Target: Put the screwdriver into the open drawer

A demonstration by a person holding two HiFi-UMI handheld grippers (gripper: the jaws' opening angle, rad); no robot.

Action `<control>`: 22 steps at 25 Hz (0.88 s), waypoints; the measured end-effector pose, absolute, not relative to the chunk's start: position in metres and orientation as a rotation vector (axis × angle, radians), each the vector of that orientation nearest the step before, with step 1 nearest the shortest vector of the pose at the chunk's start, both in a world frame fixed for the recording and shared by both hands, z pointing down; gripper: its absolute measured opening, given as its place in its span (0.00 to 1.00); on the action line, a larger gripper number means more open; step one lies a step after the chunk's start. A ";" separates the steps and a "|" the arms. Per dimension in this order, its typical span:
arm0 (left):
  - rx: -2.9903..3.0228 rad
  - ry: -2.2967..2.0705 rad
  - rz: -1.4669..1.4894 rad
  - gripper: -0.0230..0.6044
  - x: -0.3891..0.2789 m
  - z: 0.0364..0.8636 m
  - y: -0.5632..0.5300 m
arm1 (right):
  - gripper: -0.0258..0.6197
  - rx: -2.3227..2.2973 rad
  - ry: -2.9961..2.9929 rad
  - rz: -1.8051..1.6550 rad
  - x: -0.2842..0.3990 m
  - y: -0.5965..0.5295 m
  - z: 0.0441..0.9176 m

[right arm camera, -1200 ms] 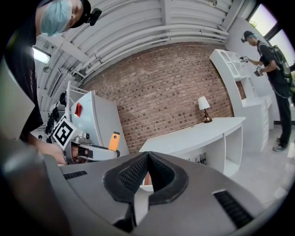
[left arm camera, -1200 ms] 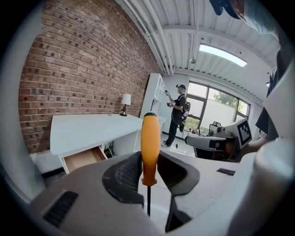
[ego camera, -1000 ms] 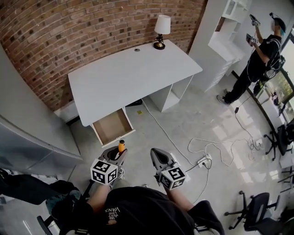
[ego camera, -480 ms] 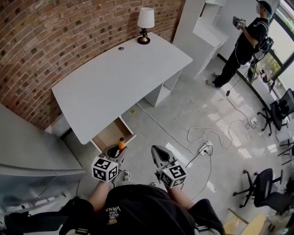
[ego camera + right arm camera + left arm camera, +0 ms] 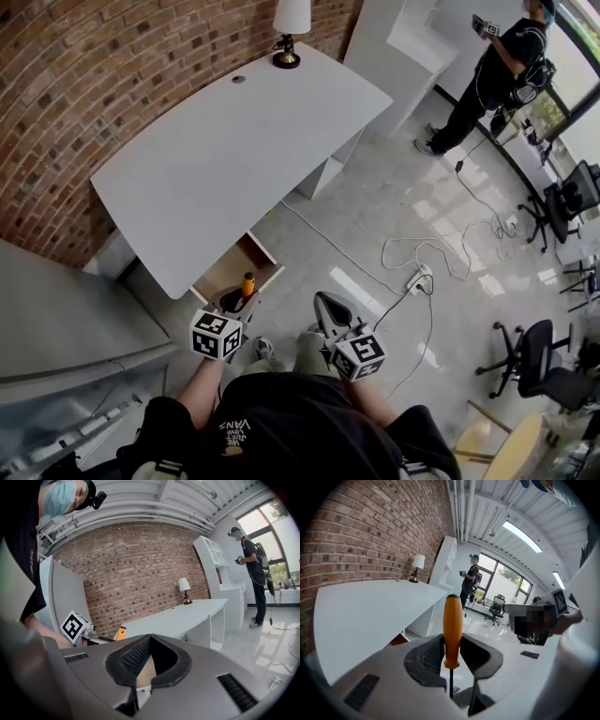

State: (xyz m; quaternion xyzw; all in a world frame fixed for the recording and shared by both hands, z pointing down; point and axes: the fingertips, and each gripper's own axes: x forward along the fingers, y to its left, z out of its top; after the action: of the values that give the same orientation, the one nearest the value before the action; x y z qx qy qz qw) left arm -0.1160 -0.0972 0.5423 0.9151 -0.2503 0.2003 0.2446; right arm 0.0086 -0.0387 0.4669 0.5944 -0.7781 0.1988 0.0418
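Left gripper [image 5: 452, 645]: dark ribbed pads [image 5: 426, 657] pinched on the lower part of a screwdriver with a smooth orange plastic handle [image 5: 453, 620]. Held upright, with a dark cap at the top of the handle above the fingers and a thin dark metal shaft running down below them.

Right gripper [image 5: 149, 638]: pads pressed together at the tips, nothing clamped. Just to the right of the left fingers in the head view.

On the back of each gripper: a white cube with black square markers [image 5: 216, 335], patterns only. On the black shirt [image 5: 272, 436] behind the fingers: white print reading "VANS", seen upside down, with smaller lines beside it too small to read.

Just beyond the left fingertips: open drawer with a white front and bare brown inside [image 5: 228, 269], pulled out from under a white desk top [image 5: 225, 141]. Screwdriver not in the drawer, seen over its front edge in the head view.

Farther past the fingers: white-shaded table lamp on a dark base [image 5: 289, 23] at the far desk corner, with a red brick wall [image 5: 84, 66] behind. Right of the right fingers, on the grey floor [image 5: 375, 216]: white cables and a power strip [image 5: 419, 277]. Farther still: a person in dark clothes [image 5: 492, 70] beside white shelving.

Shaft visible only in the left gripper view. Drawer inside plain only in the head view. Right gripper view alone: left gripper from the side, orange handle tip beside its marker cube.
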 end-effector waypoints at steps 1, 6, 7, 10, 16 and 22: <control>2.493 -0.683 0.549 0.20 -0.116 0.546 -0.100 | 0.03 1.814 -2.380 0.611 0.009 -0.041 0.469; 2.461 -0.714 0.567 0.20 -0.110 0.577 -0.121 | 0.03 1.772 -2.403 0.627 0.011 -0.060 0.483; 2.450 -0.724 0.570 0.20 -0.109 0.582 -0.125 | 0.03 1.755 -2.411 0.634 0.012 -0.064 0.486; 2.426 -0.744 0.596 0.20 -0.101 0.598 -0.137 | 0.03 1.703 -2.429 0.650 0.018 -0.077 0.495; 2.407 -0.759 0.665 0.20 -0.080 0.638 -0.167 | 0.03 1.643 -2.432 0.709 0.034 -0.103 0.523; 2.376 -0.798 0.729 0.20 -0.064 0.689 -0.189 | 0.03 1.601 -2.412 0.748 0.057 -0.112 0.553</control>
State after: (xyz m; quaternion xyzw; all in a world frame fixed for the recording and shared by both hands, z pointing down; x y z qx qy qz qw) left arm -0.0637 -0.1891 0.6891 0.8784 -0.2948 0.2695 0.2626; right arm 0.0566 -0.1115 0.5525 0.5338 -0.8044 0.2495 0.0758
